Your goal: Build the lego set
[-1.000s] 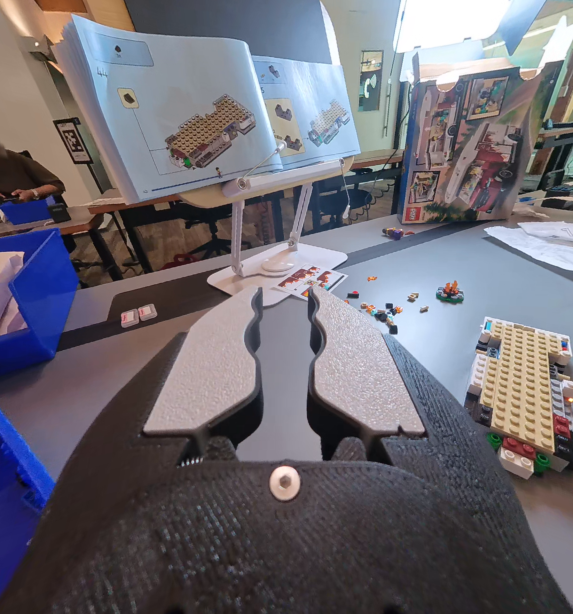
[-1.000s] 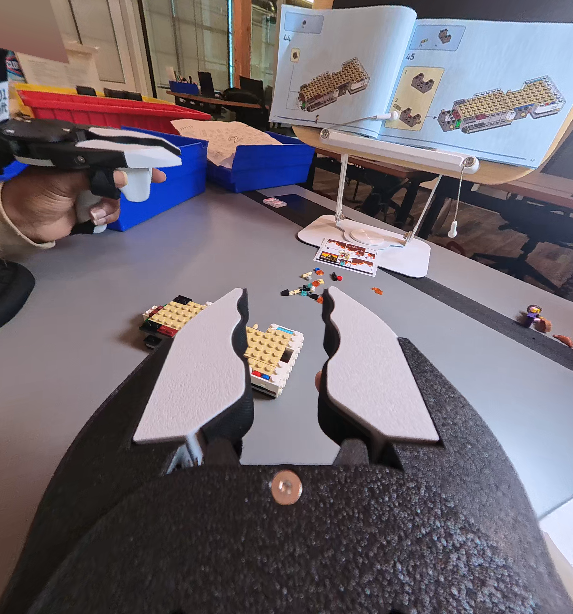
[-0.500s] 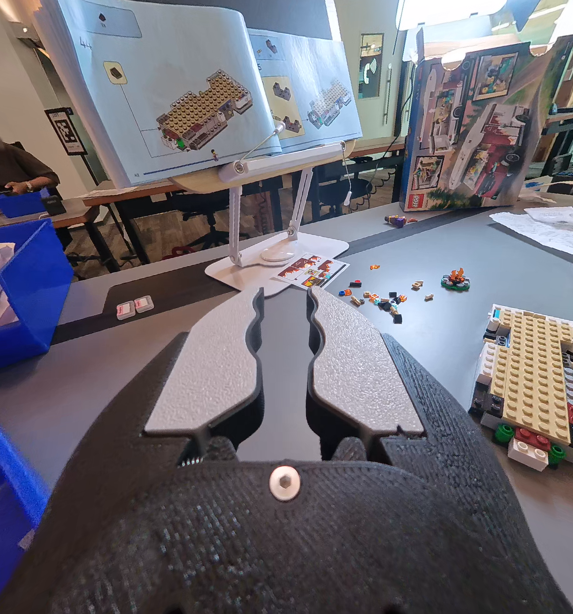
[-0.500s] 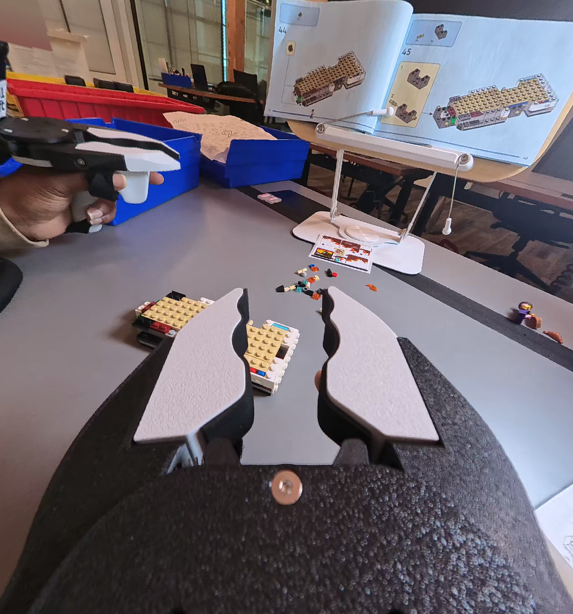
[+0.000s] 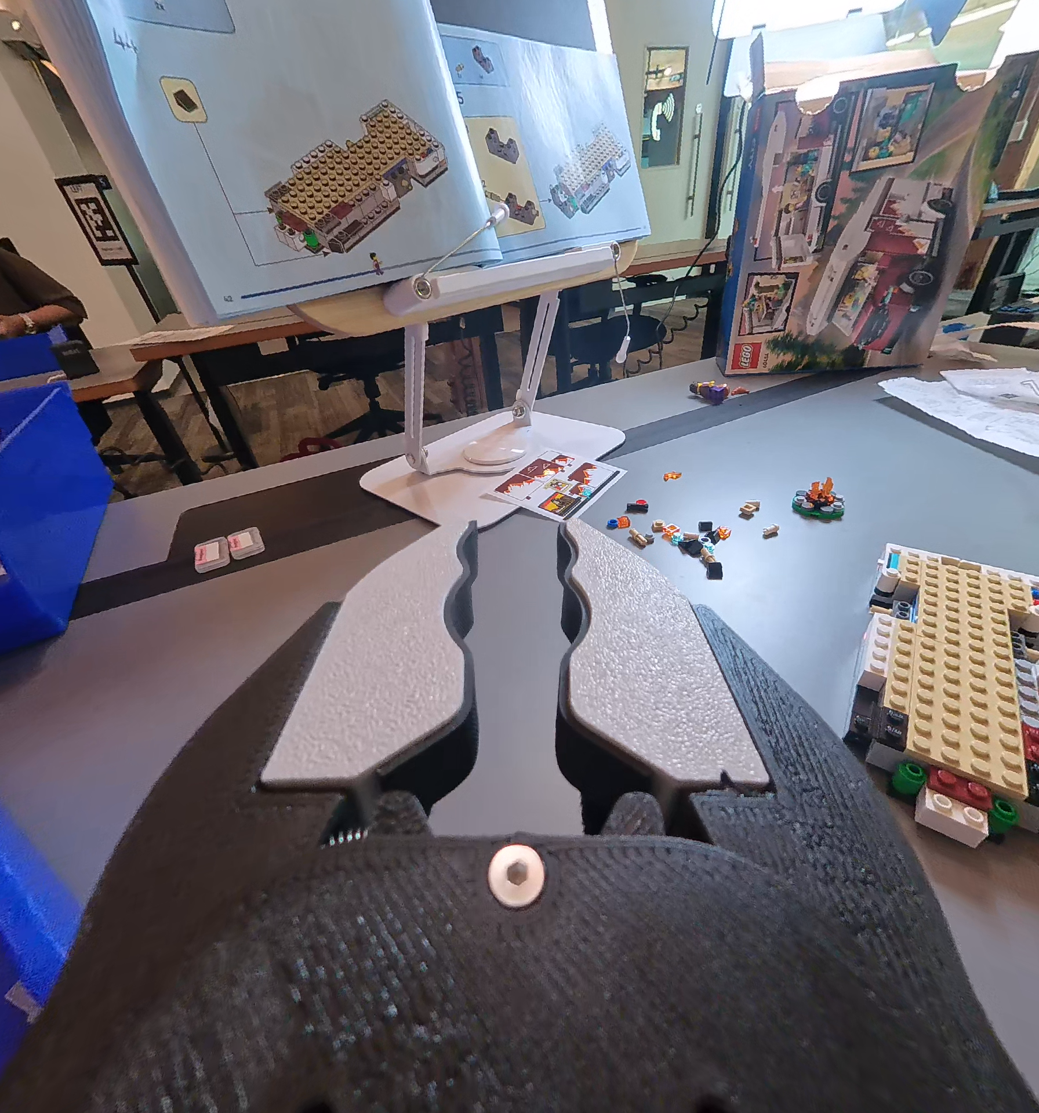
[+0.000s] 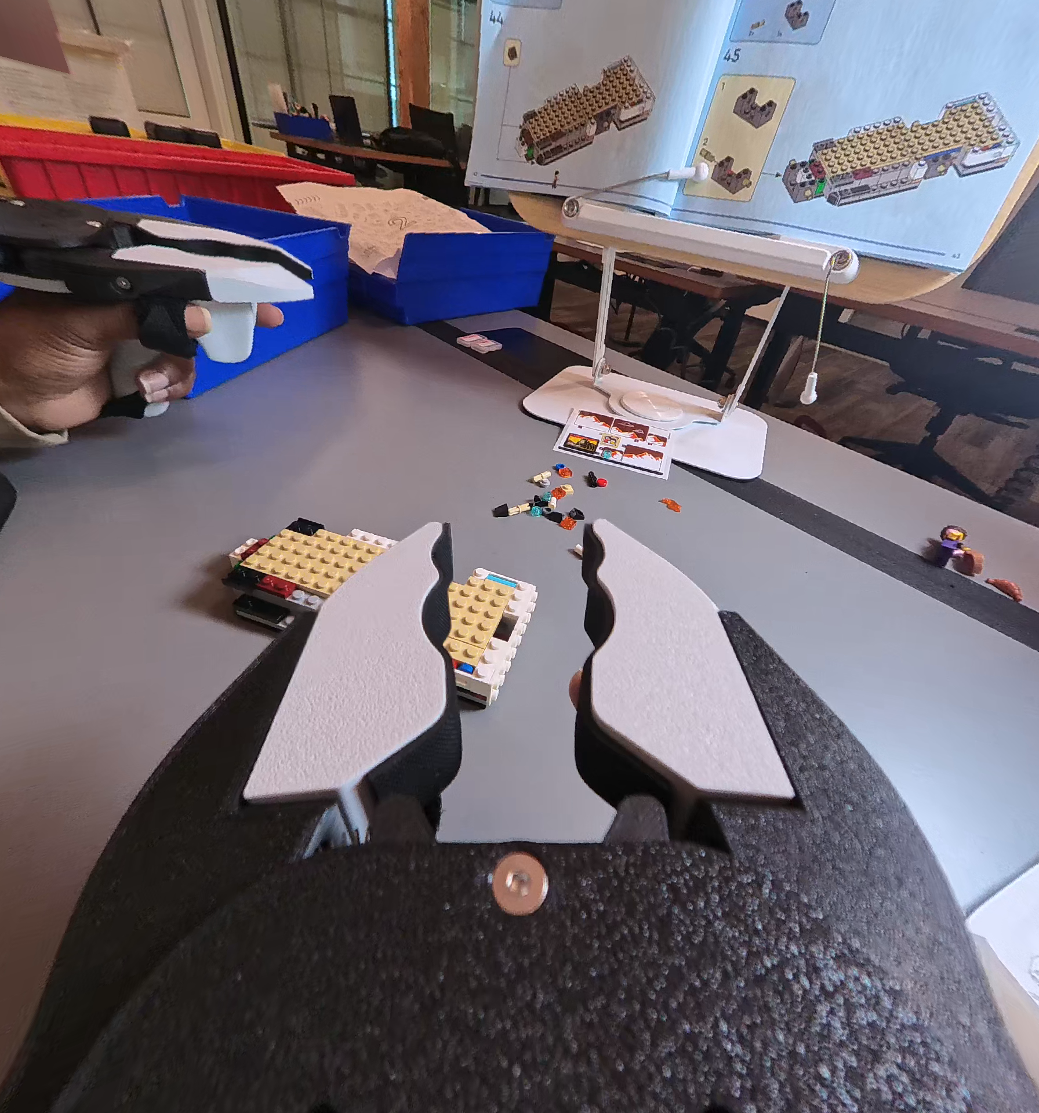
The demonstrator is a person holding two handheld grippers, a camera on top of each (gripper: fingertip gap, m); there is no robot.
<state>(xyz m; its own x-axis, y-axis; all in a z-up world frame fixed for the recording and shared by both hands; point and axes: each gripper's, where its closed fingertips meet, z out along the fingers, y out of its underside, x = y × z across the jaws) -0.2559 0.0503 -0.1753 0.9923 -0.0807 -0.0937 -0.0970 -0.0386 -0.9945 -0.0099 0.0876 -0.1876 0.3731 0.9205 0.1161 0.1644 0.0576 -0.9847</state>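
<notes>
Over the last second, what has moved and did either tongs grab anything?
The left tongs drifted forward toward the book stand, which looms larger in their view. The right tongs edged slightly toward the loose bricks. Both stayed open and empty; the brick model and sticker sheet lie unmoved.

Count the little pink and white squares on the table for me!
2. The little squares sit side by side, touching, on the dark strip of the table: one on the left, the other right beside it, near the white book stand. More could be hidden.
</notes>
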